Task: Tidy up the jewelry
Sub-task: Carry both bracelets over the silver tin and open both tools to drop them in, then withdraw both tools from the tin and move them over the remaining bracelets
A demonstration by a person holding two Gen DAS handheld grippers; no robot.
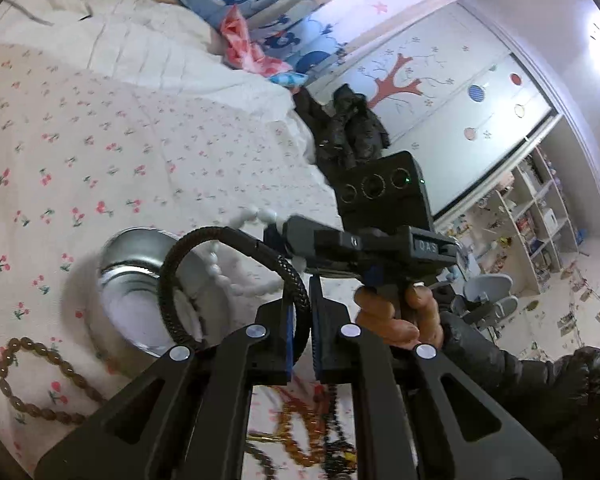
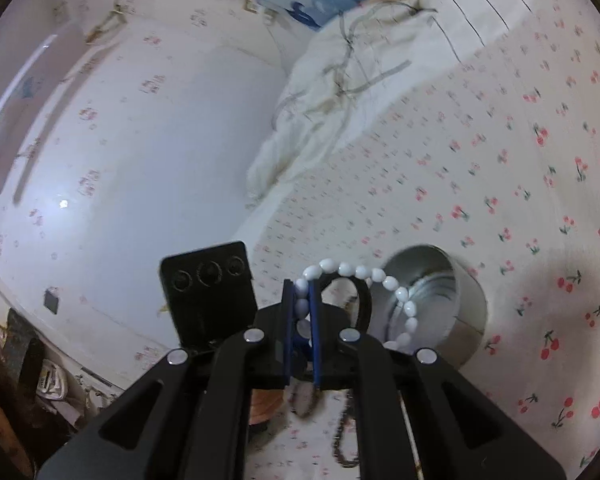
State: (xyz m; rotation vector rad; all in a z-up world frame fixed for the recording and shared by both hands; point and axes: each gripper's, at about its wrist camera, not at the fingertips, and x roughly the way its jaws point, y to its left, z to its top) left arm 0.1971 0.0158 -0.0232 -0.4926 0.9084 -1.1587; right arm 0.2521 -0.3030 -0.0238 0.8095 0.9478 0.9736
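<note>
The left claw (image 1: 301, 332) is closed on a black braided bracelet (image 1: 236, 280), which it pinches between its blue pads, so that the loop stands up and to the left of the fingers. The right claw (image 2: 301, 336) is closed on a white bead bracelet (image 2: 364, 280); some beads sit between its blue pads and the others make an arc to the right. In the left wrist view the right claw comes in from the right side, held by a bare hand (image 1: 400, 312) with a dark sleeve, and the white beads hang from its tip just behind the black loop. Both bracelets are held in the air above a round metal tin (image 1: 140, 292), which is open and stands on the bed (image 1: 140, 140) with a cherry-pattern sheet. In the right wrist view the same tin (image 2: 440, 300) is just behind the white beads. A brown bead bracelet (image 1: 36, 380) lies on the sheet to the left of the tin, close to it but not touching. Under the left claw some amber and dark bead strings (image 1: 308, 440) lie on the sheet, but they are blurred and partly hidden.
</note>
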